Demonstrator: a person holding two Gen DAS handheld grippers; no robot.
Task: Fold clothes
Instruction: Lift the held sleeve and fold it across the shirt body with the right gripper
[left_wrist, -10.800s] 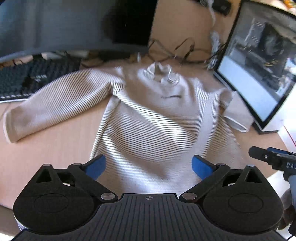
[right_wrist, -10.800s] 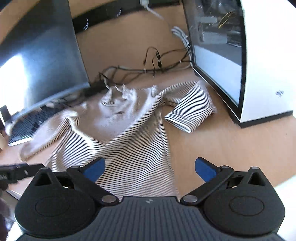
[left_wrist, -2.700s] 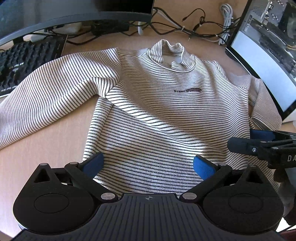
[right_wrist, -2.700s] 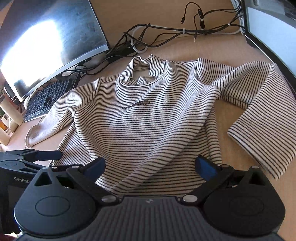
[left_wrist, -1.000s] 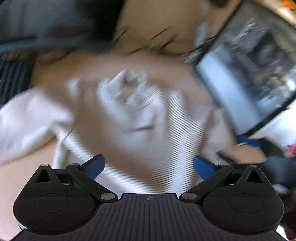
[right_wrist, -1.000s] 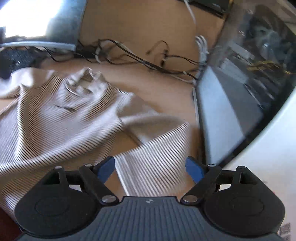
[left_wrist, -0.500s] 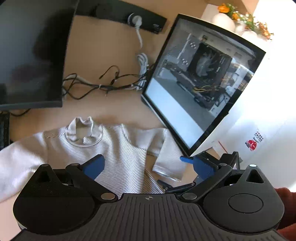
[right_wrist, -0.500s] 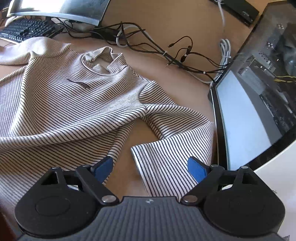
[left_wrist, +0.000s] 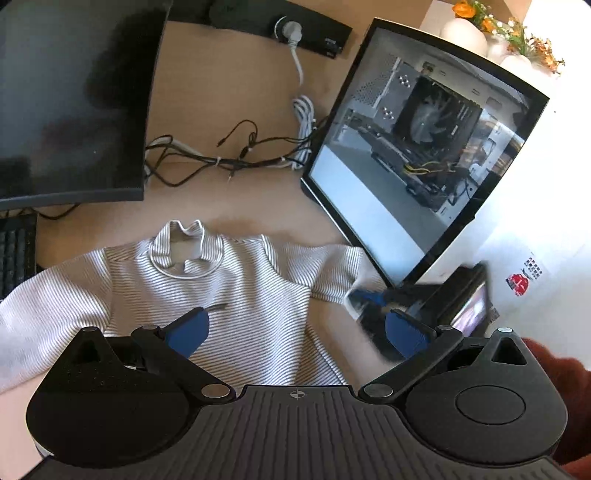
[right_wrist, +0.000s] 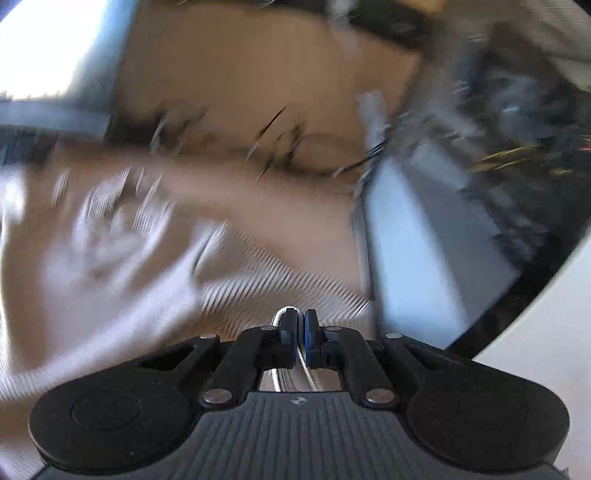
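Half a second ago the right gripper hung spread above the sleeve cuff; its blue pads have since come together on that cuff, a thin fold of striped cloth pinched between them at 6 o'clock of the right wrist view, which is badly smeared by motion. The left gripper has barely shifted and is spread wide, holding nothing, above the chest of the striped sweater.

The sweater lies flat on the wooden desk, collar toward 12 o'clock, one sleeve running off at 9 o'clock and the other toward 3 o'clock, where the blurred right gripper meets it in the left wrist view. A short dark line of print sits on the chest, too small to read. At 2 o'clock stands a white computer case with a glass side; a red sticker on its white face is illegible. A dark monitor fills 10 o'clock, with tangled cables between them.
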